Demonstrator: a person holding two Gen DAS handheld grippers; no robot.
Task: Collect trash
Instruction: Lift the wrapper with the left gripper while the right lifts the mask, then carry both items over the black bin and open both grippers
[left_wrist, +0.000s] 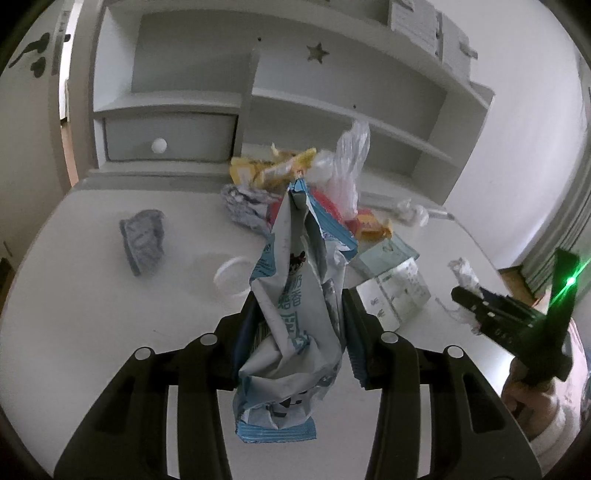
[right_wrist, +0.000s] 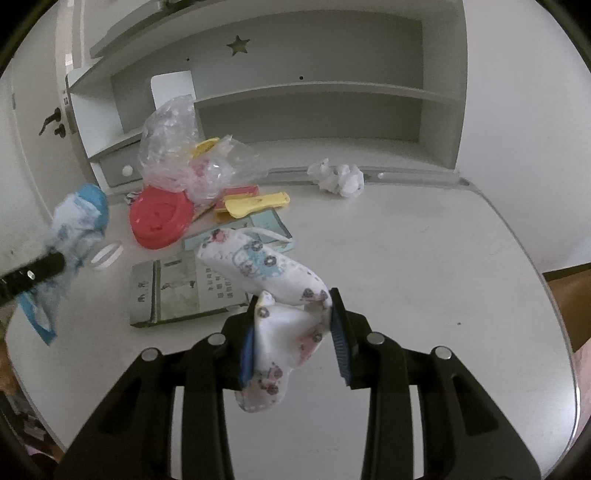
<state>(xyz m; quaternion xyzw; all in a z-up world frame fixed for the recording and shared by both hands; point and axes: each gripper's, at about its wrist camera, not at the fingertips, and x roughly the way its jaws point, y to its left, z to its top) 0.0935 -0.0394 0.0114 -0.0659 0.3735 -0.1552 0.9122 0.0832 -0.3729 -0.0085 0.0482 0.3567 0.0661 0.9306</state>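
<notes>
Between the two blue-padded fingers of the left gripper (left_wrist: 297, 332), in the left wrist view, hangs a crumpled blue-and-white snack wrapper (left_wrist: 291, 306), pinched at its middle and lifted off the white desk (left_wrist: 92, 295). The wrapper is thin, creased foil with printed characters and a blue sealed edge at its lower end. Behind it lies a heap of trash: yellow wrappers (left_wrist: 273, 168), a clear plastic bag (left_wrist: 349, 162) and a grey crumpled wrapper (left_wrist: 243, 205). To the left, apart from the heap, sit a grey crushed paper cup (left_wrist: 144, 240) and a flat white ring-shaped lid (left_wrist: 231, 275). A box with a pale printed face (left_wrist: 397, 291) lies right of the wrapper. Bare desk spreads on the near left.

From the right wrist view, the right gripper (right_wrist: 295, 332) pinches a soft white pouch printed with cartoon cars (right_wrist: 273, 295), its upper part folded over toward the left. Beyond it lies a flat printed booklet (right_wrist: 177, 291), a round red lid (right_wrist: 160, 218), a yellow plastic piece (right_wrist: 256, 203) and crinkled clear plastic bags (right_wrist: 181, 147). A crumpled white tissue (right_wrist: 338, 177) rests alone by the grey shelf unit's (right_wrist: 314, 110) base. The desk's rounded right edge (right_wrist: 546, 280) curves past wide bare surface.
</notes>
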